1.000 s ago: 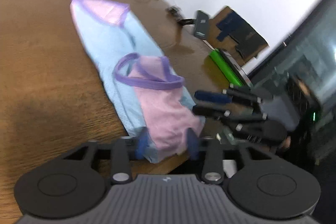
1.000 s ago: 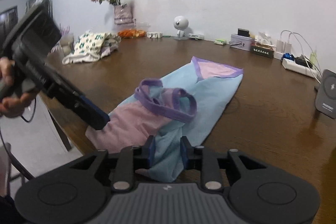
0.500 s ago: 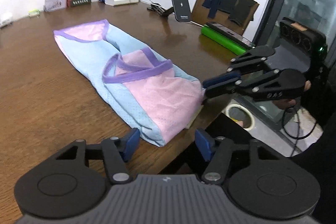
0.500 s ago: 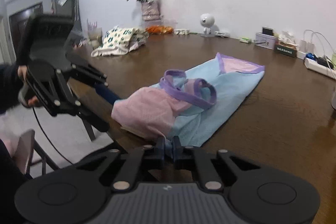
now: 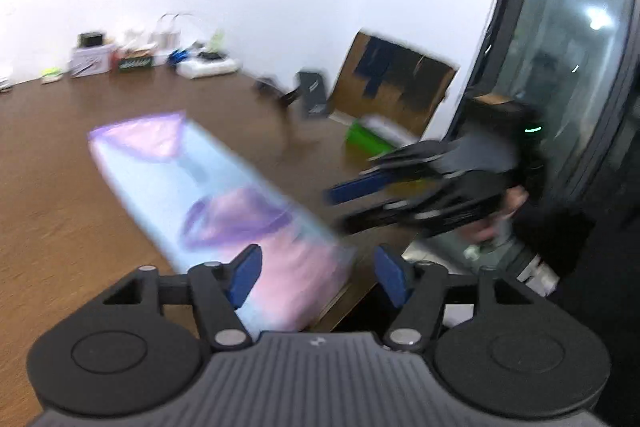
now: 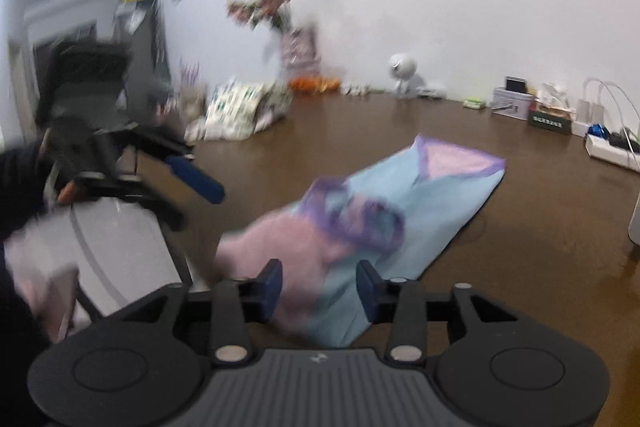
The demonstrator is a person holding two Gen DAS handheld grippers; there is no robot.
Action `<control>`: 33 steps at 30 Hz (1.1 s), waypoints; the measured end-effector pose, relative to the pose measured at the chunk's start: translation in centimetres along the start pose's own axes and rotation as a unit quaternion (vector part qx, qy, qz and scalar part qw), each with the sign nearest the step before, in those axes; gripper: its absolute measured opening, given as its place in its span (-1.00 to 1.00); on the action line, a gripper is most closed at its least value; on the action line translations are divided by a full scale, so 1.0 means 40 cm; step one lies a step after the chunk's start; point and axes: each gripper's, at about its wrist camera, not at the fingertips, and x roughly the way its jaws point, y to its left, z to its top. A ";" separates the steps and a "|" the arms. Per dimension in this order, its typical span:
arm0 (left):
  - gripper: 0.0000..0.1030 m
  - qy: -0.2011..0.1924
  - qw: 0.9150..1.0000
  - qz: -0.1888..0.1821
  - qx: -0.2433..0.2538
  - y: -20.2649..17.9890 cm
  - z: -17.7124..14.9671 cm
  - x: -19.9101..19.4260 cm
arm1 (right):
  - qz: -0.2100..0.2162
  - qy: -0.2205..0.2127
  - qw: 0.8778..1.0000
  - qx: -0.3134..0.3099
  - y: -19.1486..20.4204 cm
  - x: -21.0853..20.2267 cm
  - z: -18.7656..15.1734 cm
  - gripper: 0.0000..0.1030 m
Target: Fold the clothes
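A light blue and pink garment with purple trim [image 5: 224,203] lies folded lengthwise on the brown wooden table [image 5: 60,211], its pink end at the table's near edge. It also shows in the right wrist view [image 6: 384,215]. My left gripper [image 5: 318,277] is open and empty, just above the garment's pink end. My right gripper [image 6: 318,287] is open and empty, over the garment's near end. Each gripper shows in the other's view: the right one [image 5: 360,203] and the left one [image 6: 188,191]. Both views are blurred by motion.
A pile of patterned clothes [image 6: 240,111], a flower vase [image 6: 296,47] and a small white figure [image 6: 402,75] stand at the table's far side. Boxes [image 6: 516,103], a power strip [image 6: 612,147] and cables line the back. A green roll [image 5: 368,139] and a chair [image 5: 396,83] are beyond the table.
Both grippers have let go of the garment and opened. They have pulled back from the table edge. The garment's pink end now rests on the table.
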 end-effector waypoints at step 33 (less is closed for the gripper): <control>-0.95 0.201 0.975 -0.070 -0.066 0.161 0.222 0.395 | -0.035 -0.002 0.991 0.128 -0.017 0.033 -0.082 -0.44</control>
